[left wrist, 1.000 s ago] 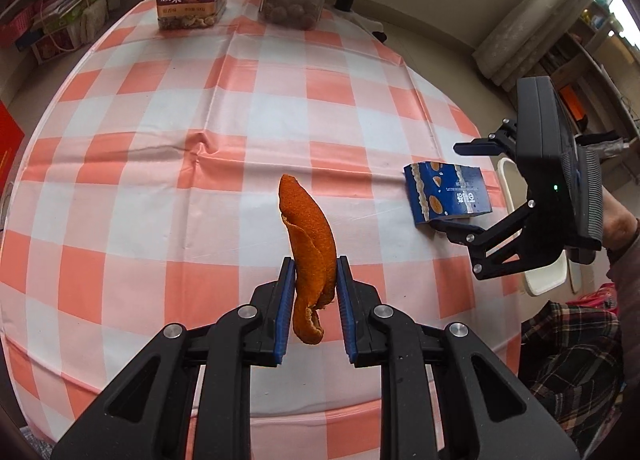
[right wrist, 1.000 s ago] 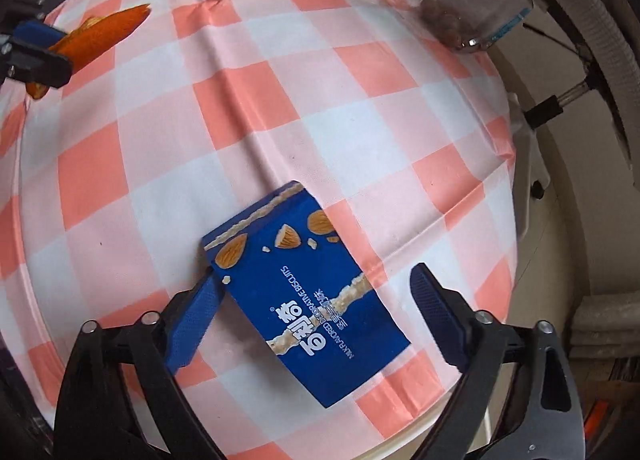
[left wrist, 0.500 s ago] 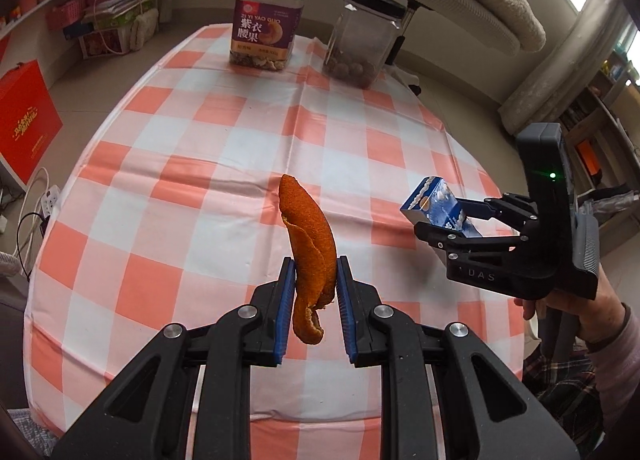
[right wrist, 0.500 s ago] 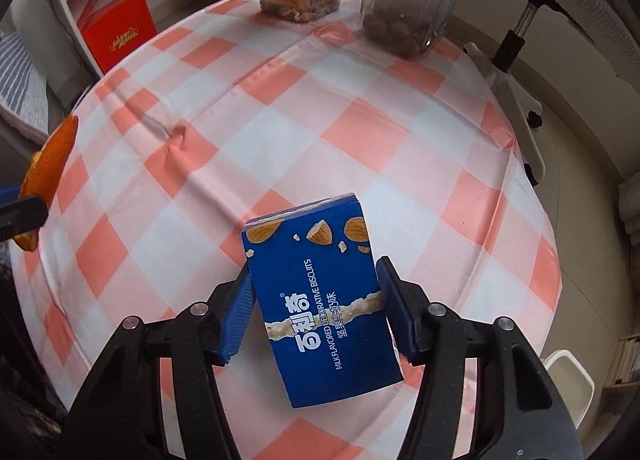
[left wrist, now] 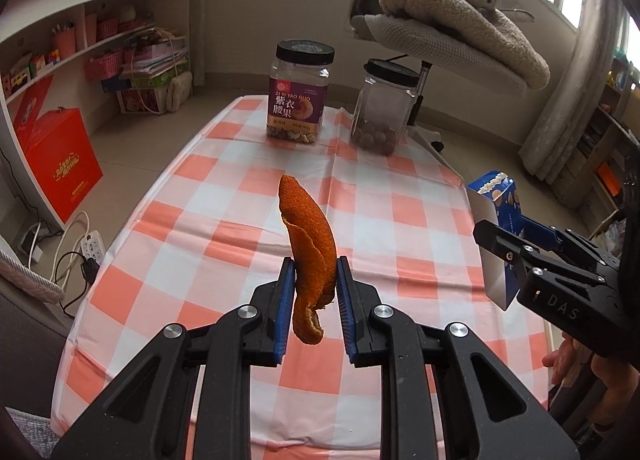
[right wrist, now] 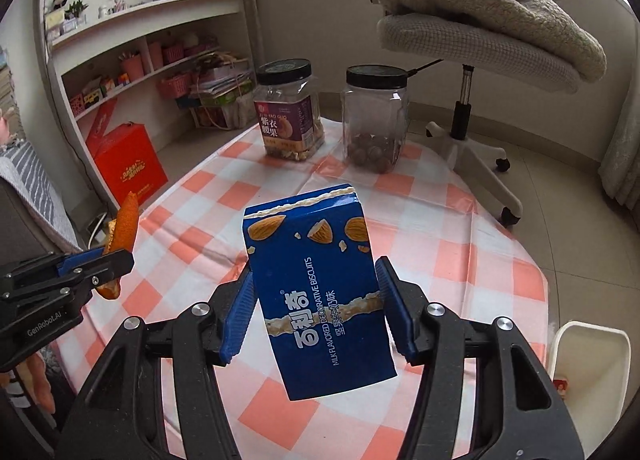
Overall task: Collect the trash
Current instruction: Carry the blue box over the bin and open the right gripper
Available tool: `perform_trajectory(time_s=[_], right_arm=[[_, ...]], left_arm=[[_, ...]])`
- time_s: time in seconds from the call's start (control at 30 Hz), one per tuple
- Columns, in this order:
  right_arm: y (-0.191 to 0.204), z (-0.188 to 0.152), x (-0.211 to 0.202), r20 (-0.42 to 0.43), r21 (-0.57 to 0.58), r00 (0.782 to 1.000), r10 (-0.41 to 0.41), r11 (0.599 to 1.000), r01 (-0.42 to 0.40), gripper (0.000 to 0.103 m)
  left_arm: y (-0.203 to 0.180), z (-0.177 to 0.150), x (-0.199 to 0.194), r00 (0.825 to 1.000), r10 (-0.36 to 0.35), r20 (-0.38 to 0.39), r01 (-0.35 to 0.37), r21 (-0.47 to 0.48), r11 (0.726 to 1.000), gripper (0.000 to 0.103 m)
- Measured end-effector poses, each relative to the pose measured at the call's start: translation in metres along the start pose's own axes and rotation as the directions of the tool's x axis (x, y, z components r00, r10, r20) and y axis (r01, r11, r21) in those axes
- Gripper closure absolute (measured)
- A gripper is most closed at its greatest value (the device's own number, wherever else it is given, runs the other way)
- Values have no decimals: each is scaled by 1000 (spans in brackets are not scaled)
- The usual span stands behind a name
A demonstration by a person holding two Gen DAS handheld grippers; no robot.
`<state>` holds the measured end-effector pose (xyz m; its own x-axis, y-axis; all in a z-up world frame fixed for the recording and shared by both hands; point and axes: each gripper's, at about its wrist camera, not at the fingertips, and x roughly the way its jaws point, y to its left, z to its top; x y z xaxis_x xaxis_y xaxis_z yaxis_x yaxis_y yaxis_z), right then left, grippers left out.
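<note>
A curled orange peel [left wrist: 308, 244] hangs in the air above the checked tablecloth [left wrist: 240, 220], pinched upright between the blue pads of my left gripper [left wrist: 312, 272], which is shut on it. A blue almond biscuit box [right wrist: 320, 292] is lifted off the table, tilted, with my right gripper [right wrist: 316, 272] shut on its two sides. From the left wrist view the box [left wrist: 500, 204] and the right gripper [left wrist: 500, 252] show at the right edge of the table. The right wrist view shows the left gripper [right wrist: 100, 260] with the peel [right wrist: 124, 220] at far left.
Two black-lidded jars stand at the table's far end: a nut jar [right wrist: 288, 116] and a clear jar [right wrist: 376, 116]. A white bin [right wrist: 588, 372] sits low at the right of the table. A chair [right wrist: 480, 20] stands behind, a red box [right wrist: 128, 172] by the shelves.
My right gripper closed on the biscuit box, which lay flat on the table, and lifted it up tilted. Both grippers rose and pitched up; the peel stayed in the left one.
</note>
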<state>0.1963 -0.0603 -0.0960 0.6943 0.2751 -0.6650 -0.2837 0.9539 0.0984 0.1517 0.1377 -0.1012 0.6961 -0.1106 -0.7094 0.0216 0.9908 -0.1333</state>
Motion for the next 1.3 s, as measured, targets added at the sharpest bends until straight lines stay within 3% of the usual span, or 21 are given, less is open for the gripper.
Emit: perform_trajectory(time_s=[0.47, 0.77, 1.3], right_arm=[[-11, 5, -29, 106, 23, 994, -23, 1000, 21, 48], [-30, -1, -48, 127, 23, 990, -57, 998, 55, 48], [-91, -14, -86, 144, 137, 977, -156, 981, 136, 48]], left_arm=[[-29, 5, -2, 999, 2, 43, -2, -11, 1000, 81], [-54, 3, -1, 999, -21, 46, 21, 14, 1000, 81], [-103, -5, -1, 996, -74, 49, 68, 102, 992, 81]])
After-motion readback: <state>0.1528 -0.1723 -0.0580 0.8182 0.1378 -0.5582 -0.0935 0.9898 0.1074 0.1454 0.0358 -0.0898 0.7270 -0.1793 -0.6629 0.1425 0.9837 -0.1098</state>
